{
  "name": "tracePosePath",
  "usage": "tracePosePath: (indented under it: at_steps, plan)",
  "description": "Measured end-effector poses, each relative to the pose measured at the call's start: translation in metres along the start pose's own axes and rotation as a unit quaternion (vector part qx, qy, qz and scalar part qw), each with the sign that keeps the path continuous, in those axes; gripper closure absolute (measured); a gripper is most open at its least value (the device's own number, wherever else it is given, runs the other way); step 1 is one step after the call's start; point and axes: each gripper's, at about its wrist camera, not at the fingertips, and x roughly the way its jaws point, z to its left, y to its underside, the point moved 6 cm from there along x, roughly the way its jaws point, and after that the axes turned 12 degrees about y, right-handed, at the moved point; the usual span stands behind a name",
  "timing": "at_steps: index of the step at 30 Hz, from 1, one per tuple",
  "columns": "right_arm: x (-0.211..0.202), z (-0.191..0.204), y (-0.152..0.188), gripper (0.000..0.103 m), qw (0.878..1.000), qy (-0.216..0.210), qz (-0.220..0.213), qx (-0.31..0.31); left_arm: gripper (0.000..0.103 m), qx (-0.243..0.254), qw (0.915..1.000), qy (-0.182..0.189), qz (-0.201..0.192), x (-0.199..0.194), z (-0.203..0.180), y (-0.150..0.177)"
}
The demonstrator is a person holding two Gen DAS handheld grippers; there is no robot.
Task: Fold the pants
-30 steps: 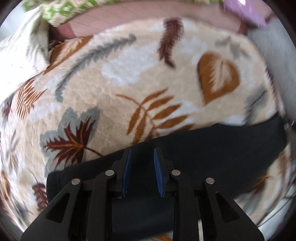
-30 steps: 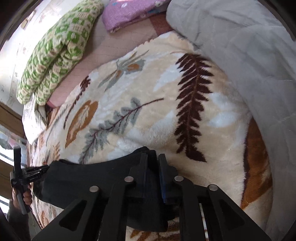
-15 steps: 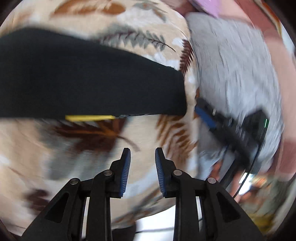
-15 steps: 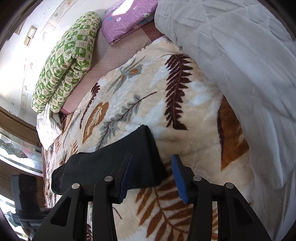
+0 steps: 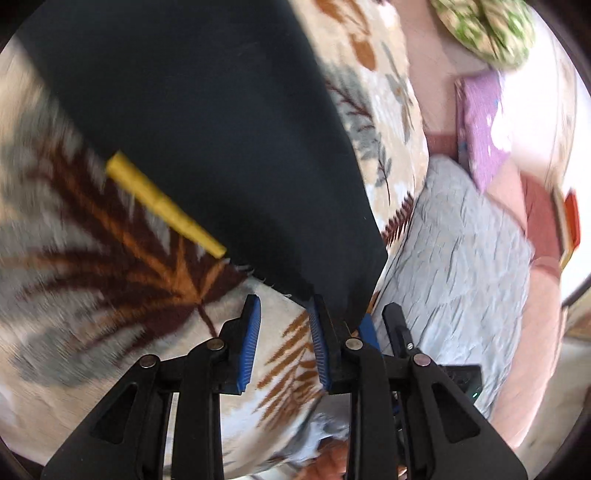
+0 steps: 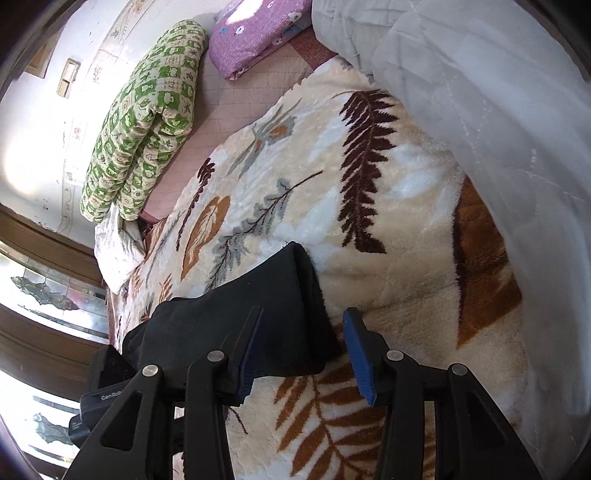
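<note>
- Since the earlier frame the right gripper [image 6: 306,350] has let go of the black pants [image 6: 236,317]; its jaws have just been opening, the folded end's corner lying loosely between them on the leaf-patterned blanket [image 6: 388,295].
- Only the left wrist view shows a yellow tag [image 5: 162,203] at the pants' [image 5: 207,129] edge.
- The left gripper [image 5: 284,339] stands slightly apart, empty, beside the pants' corner.
- Motion blur smears that view.

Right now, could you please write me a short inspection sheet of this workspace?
Surface: leaf-print fleece blanket spread over a bed.
Job's things: black pants lying folded in a long strip on the blanket; yellow tag at their edge.
Clutter: green checked quilt, purple floral pillow, grey quilt heaped at the side.
Grippers: left gripper open and empty, near the pants' corner; right gripper has just been opening, its pads clear of the pants' end between them.
Cables: nothing seen.
Surroundings: white wall and a wood-framed window beyond the bed.
</note>
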Motion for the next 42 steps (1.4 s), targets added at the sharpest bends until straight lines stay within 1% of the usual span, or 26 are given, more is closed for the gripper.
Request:
tracePosePath:
  at_steps: [1, 3, 6, 8, 10, 13, 15, 16, 17, 19, 23, 25, 27, 28, 29, 30, 33, 36, 37, 42]
  plan:
    - [0.001, 0.001, -0.001, 0.057, 1.0, 0.0, 0.0, -0.002, 0.079, -0.013, 0.9999, 0.005, -0.009, 0.001, 0.002, -0.002]
    - [0.003, 0.002, -0.003, 0.056, 1.0, -0.001, 0.002, -0.006, 0.079, -0.009, 0.9997, 0.007, -0.023, 0.001, -0.002, -0.009]
    - [0.006, 0.001, -0.006, 0.052, 1.0, -0.022, 0.006, 0.007, 0.079, -0.011, 0.9985, 0.009, -0.052, 0.0, -0.007, -0.02]
    - [0.008, -0.002, -0.008, 0.05, 1.0, -0.024, 0.006, 0.015, 0.079, -0.005, 0.9986, 0.0, -0.053, 0.003, -0.009, -0.023]
    - [0.013, -0.005, -0.011, 0.049, 0.999, -0.024, 0.008, 0.022, 0.079, -0.002, 0.998, -0.006, -0.063, 0.005, -0.011, -0.023]
    - [0.023, -0.006, -0.018, 0.049, 0.999, -0.027, 0.016, 0.038, 0.079, -0.002, 0.9977, -0.017, -0.065, 0.004, -0.011, -0.024]
    - [0.032, -0.004, -0.02, 0.049, 0.998, -0.035, 0.025, 0.047, 0.079, -0.009, 0.998, -0.015, -0.062, 0.006, -0.01, -0.024]
    - [0.038, -0.002, -0.021, 0.049, 0.997, -0.042, 0.032, 0.052, 0.079, -0.013, 0.9984, -0.012, -0.054, 0.009, -0.009, -0.022]
    - [0.043, 0.0, -0.022, 0.049, 0.997, -0.047, 0.037, 0.052, 0.079, -0.015, 0.9987, -0.011, -0.047, 0.012, -0.008, -0.021]
    - [0.053, 0.005, -0.024, 0.049, 0.996, -0.056, 0.046, 0.05, 0.079, -0.015, 0.9986, -0.014, -0.048, 0.012, -0.006, -0.018]
    - [0.066, 0.013, -0.03, 0.047, 0.994, -0.077, 0.061, 0.048, 0.079, -0.031, 0.9985, -0.015, -0.043, 0.015, -0.004, -0.024]
    - [0.067, 0.014, -0.032, 0.047, 0.993, -0.083, 0.067, 0.044, 0.079, -0.015, 0.9992, -0.024, -0.029, 0.016, -0.007, -0.026]
    - [0.067, 0.013, -0.031, 0.061, 0.995, -0.069, 0.069, 0.034, 0.085, 0.004, 0.9994, -0.032, -0.012, 0.019, -0.008, -0.029]
    - [0.067, 0.011, -0.03, 0.081, 0.995, -0.06, 0.072, 0.032, 0.091, 0.009, 0.9993, -0.035, -0.005, 0.019, -0.007, -0.031]
    - [0.068, 0.007, -0.029, 0.087, 0.995, -0.059, 0.076, 0.036, 0.092, 0.007, 0.9995, -0.031, 0.004, 0.019, -0.004, -0.032]
    - [0.067, 0.005, -0.028, 0.087, 0.994, -0.066, 0.075, 0.043, 0.092, 0.003, 0.9996, -0.026, 0.011, 0.02, -0.004, -0.034]
    - [0.059, 0.009, -0.026, 0.089, 0.995, -0.065, 0.063, 0.045, 0.093, 0.0, 0.9992, -0.021, 0.033, 0.018, -0.006, -0.036]
    - [0.047, 0.018, -0.028, 0.09, 0.996, -0.057, 0.052, 0.037, 0.093, 0.009, 0.999, -0.016, 0.04, 0.017, -0.013, -0.035]
    - [0.043, 0.019, -0.028, 0.091, 0.997, -0.053, 0.049, 0.034, 0.093, 0.005, 0.999, -0.012, 0.043, 0.017, -0.016, -0.034]
    - [0.02, 0.043, -0.031, 0.091, 0.999, -0.009, 0.033, 0.005, 0.093, -0.002, 0.9983, 0.009, 0.057, 0.007, -0.025, -0.034]
